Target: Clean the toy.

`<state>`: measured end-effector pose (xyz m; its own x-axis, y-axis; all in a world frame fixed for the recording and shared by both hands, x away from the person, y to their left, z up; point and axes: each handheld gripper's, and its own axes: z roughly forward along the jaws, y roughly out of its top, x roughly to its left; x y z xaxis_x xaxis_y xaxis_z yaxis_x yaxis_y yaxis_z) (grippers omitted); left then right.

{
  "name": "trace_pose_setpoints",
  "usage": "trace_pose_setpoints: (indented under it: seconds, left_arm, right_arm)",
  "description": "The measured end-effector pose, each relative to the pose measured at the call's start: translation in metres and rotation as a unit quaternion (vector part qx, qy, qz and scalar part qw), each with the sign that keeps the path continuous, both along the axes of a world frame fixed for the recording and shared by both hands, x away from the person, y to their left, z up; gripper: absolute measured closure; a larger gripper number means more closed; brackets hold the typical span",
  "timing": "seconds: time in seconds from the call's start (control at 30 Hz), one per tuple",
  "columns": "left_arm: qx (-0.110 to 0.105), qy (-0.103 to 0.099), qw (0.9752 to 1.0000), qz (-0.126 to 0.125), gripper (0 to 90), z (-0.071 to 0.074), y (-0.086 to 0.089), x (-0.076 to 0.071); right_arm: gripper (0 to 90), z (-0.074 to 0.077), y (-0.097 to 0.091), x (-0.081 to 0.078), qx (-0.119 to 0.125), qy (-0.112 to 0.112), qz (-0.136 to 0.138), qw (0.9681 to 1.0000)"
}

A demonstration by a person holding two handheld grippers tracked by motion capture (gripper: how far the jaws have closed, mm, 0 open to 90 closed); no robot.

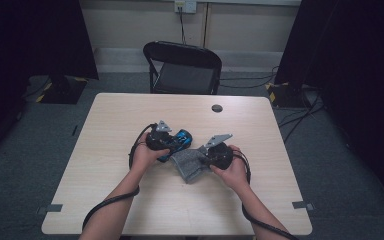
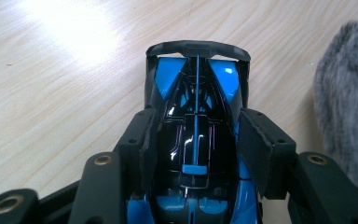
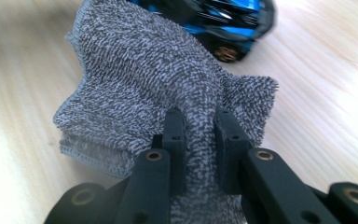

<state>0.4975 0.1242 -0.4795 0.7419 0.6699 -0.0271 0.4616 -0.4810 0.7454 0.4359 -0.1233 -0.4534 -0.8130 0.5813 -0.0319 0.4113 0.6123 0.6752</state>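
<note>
Forearms enter low, one gripper per hand. Left gripper [image 2: 196, 140]: jaws half-spread, clamped on the flanks of a blue-and-black toy car [image 2: 196, 126], its spoiler end pointing away beyond the jaw tips. Right gripper [image 3: 200, 135]: jaws narrow, pinching a bunched fold of grey cloth [image 3: 140, 79]; the rest of the cloth spreads ahead of the jaws onto the counter [image 1: 130, 115], touching the car just beyond it.
</note>
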Motion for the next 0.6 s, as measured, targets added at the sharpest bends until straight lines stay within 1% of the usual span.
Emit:
trace_pose_setpoints:
  seconds: [0.1,0.17,0.23,0.3,0.37,0.4,0.43,0.47,0.6]
  left_arm:
    - [-0.003,0.001,1.0000,0.002,48.1,0.000,0.000,0.000]
    - [-0.003,0.000,1.0000,0.002,48.1,0.000,0.000,0.000]
    - [-0.003,0.000,1.0000,0.002,48.2,0.000,0.000,0.000]
    - [0.000,-0.002,1.0000,0.003,48.1,0.000,0.000,0.000]
    - [-0.002,-0.001,1.0000,0.002,48.1,0.000,0.000,0.000]
    - [-0.001,-0.002,1.0000,0.003,48.1,0.000,0.000,0.000]
    - [-0.002,0.000,1.0000,0.003,48.1,0.000,0.000,-0.001]
    - [-0.003,-0.003,1.0000,0.003,48.1,-0.001,0.000,0.000]
    - [-0.001,-0.007,1.0000,0.002,48.1,-0.001,0.000,-0.001]
  right_arm:
    - [76.7,-0.002,0.010,-0.001,0.000,0.004,0.011,0.9999]
    - [76.7,-0.005,0.020,-0.001,-0.006,0.005,0.024,0.9997]
    - [76.6,-0.006,0.024,-0.001,-0.006,0.006,0.027,0.9996]
    - [76.7,-0.008,0.037,0.000,-0.004,0.008,0.040,0.9991]
    - [76.7,-0.008,0.040,0.000,-0.003,0.009,0.044,0.9990]
    - [76.6,-0.009,0.045,0.001,-0.002,0.011,0.048,0.9988]
    - [76.6,-0.009,0.052,0.002,-0.004,0.012,0.057,0.9983]
    - [76.6,-0.010,0.055,0.002,-0.004,0.013,0.062,0.9980]
    - [76.6,-0.012,0.067,0.005,-0.011,0.013,0.073,0.9972]
